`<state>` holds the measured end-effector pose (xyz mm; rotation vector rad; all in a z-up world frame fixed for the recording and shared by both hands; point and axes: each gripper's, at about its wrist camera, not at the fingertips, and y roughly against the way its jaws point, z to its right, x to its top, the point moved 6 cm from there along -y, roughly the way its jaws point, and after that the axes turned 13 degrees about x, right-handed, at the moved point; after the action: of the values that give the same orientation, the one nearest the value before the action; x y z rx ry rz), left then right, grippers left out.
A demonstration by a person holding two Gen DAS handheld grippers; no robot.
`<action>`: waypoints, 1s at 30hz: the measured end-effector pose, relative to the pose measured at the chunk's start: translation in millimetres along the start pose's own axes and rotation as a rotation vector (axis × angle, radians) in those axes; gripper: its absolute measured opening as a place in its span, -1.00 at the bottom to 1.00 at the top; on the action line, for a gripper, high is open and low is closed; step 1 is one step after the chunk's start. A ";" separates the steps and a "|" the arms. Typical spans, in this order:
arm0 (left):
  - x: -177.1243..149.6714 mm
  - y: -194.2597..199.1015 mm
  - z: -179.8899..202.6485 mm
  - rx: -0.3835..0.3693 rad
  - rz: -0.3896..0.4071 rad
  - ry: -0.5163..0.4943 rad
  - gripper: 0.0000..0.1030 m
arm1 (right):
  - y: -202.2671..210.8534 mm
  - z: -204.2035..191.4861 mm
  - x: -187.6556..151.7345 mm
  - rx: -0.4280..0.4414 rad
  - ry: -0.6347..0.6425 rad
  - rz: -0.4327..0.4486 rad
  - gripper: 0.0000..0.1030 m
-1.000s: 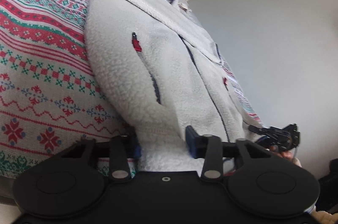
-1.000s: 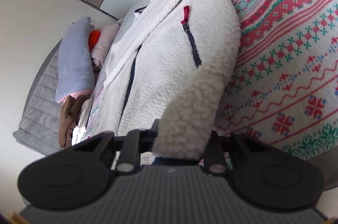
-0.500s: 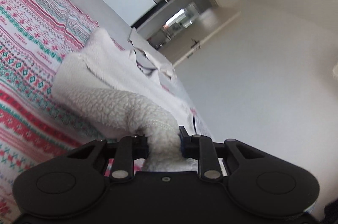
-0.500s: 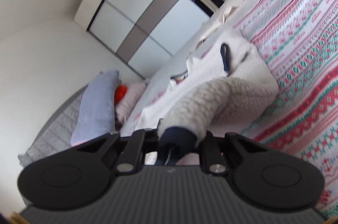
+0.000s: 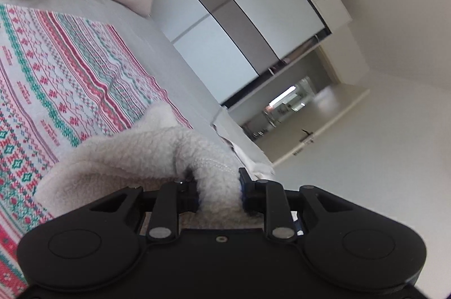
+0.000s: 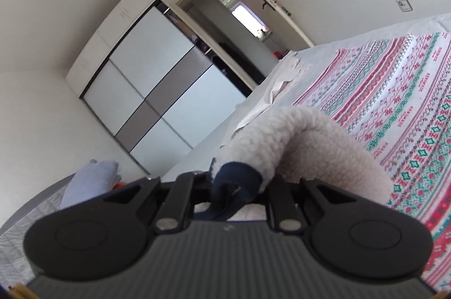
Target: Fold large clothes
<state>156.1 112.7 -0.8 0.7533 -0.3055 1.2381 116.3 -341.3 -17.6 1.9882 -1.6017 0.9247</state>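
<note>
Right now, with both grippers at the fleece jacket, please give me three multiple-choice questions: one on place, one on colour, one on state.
1. Where does the patterned blanket lie?
A. on the bed
B. on the floor
C. on a chair

2. What colour is the cuff at the right gripper?
A. red
B. dark blue
C. yellow

3. How is the left gripper?
A. open, empty
B. shut on nothing
C. shut on the fleece jacket

Answers: 1 A, it spreads over the mattress; 2 B, navy edge against cream pile; 3 C, fleece is pinched between its pads.

Both grippers' jaws clamped tight
</note>
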 end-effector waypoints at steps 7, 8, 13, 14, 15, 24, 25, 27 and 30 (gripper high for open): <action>-2.2 -39.0 23.7 0.125 0.067 -0.132 -0.53 | -50.0 13.9 -2.9 -0.122 0.048 -0.002 -0.77; 1.1 -46.0 25.6 0.131 0.061 -0.136 -0.53 | -58.8 14.4 -1.3 -0.128 0.056 -0.011 -0.77; 20.8 -86.8 42.1 0.132 0.059 -0.204 -0.53 | -102.6 19.9 18.8 -0.114 0.075 -0.019 -0.77; 23.4 -95.5 44.5 0.132 0.056 -0.219 -0.53 | -111.7 22.3 21.8 -0.112 0.082 -0.024 -0.77; 25.8 -105.4 46.9 0.136 0.051 -0.238 -0.53 | -121.0 25.1 24.0 -0.112 0.090 -0.027 -0.77; 35.8 -204.8 50.5 0.166 0.019 -0.350 -0.53 | -200.3 50.4 16.3 -0.129 0.250 -0.097 -0.77; 35.2 -215.9 51.0 0.165 0.026 -0.373 -0.52 | -209.4 52.7 15.6 -0.133 0.265 -0.103 -0.77; 34.4 -236.7 48.4 0.160 0.027 -0.385 -0.52 | -226.1 56.5 15.3 -0.134 0.297 -0.109 -0.77; 27.8 -273.2 36.6 0.173 -0.019 -0.364 -0.46 | -251.7 62.8 12.2 -0.157 0.377 -0.134 -0.77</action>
<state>425.3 73.9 -53.3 1.1318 -0.4907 1.1148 375.4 -330.8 -31.7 1.6723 -1.2742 1.0153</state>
